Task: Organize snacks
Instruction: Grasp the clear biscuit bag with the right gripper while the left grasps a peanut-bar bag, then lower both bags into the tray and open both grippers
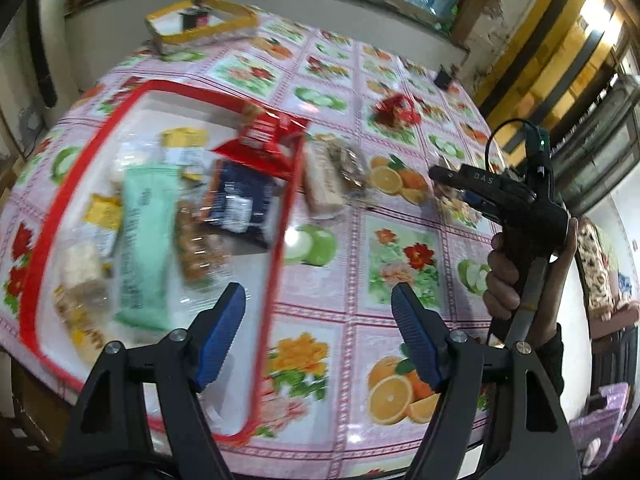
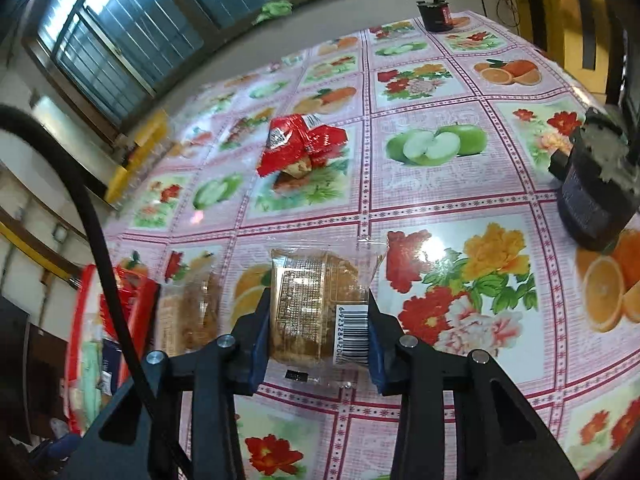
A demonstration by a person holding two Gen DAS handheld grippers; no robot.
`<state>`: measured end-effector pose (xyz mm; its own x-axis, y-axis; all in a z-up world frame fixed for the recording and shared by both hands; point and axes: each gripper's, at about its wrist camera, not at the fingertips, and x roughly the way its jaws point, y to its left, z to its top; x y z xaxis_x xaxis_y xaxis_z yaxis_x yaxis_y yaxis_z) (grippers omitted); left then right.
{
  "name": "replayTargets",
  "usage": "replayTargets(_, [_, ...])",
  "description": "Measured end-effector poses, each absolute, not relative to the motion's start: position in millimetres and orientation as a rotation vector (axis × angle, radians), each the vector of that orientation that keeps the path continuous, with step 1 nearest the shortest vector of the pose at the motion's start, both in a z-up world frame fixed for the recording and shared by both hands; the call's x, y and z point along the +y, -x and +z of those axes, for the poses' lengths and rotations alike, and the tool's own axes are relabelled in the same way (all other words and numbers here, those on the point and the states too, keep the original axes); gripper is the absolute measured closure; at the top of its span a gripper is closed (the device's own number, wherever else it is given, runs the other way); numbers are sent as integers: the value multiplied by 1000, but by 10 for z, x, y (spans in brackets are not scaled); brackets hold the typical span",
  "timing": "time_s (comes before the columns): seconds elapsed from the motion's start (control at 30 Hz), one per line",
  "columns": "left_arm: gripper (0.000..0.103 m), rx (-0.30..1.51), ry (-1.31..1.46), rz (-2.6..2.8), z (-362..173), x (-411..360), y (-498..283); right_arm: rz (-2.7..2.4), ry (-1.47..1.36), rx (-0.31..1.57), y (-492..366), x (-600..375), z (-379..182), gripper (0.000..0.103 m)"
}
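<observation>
The right claw (image 2: 316,332) has its blue pads pressed to both sides of a clear-wrapped pastry (image 2: 316,300), barcode on the near right corner, and the packet sits just over the flowered counter (image 2: 440,184); whether it is lifted clear cannot be told. The packet's long axis runs away from the camera, sealed end pointing to the far side, so the claw takes it across its short width.

Over on the left, the left claw (image 1: 320,336) gapes wide with nothing in it, hovering above the near right edge of the red-rimmed tray (image 1: 280,240). That tray is already loaded: a mint-green bar (image 1: 146,248), a dark blue packet (image 1: 244,204), a red pack (image 1: 264,144) propped on the far rim, yellow and clear-wrapped bits.

By the look of it, this is the pick-up step for one more snack. The next move calls for a lift and a swing leftward to the tray, then a release into a free spot. A second clear pastry (image 2: 192,312) lies just left of the held one, and a red wrapped snack (image 2: 300,140) waits farther out.
</observation>
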<state>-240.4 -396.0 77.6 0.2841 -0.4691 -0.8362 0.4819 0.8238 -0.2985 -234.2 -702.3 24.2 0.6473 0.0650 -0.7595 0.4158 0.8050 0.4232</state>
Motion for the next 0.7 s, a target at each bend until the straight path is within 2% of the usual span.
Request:
replayTargets(0.43, [27, 1138, -283, -577, 546, -5255, 1610, -214, -746, 782, 2476, -7127, 319, 65])
replayTargets(0.53, [34, 1158, -293, -558, 440, -5449, 1459, -226, -759, 777, 2525, -7155, 335, 65])
replayTargets(0.63, [46, 1168, -321, -520, 318, -5599, 1341, -225, -766, 783, 2502, -7166, 314, 65])
replayTargets(0.7, [49, 1194, -321, -498, 244, -5633, 1278, -230, -758, 783, 2502, -7155, 319, 65])
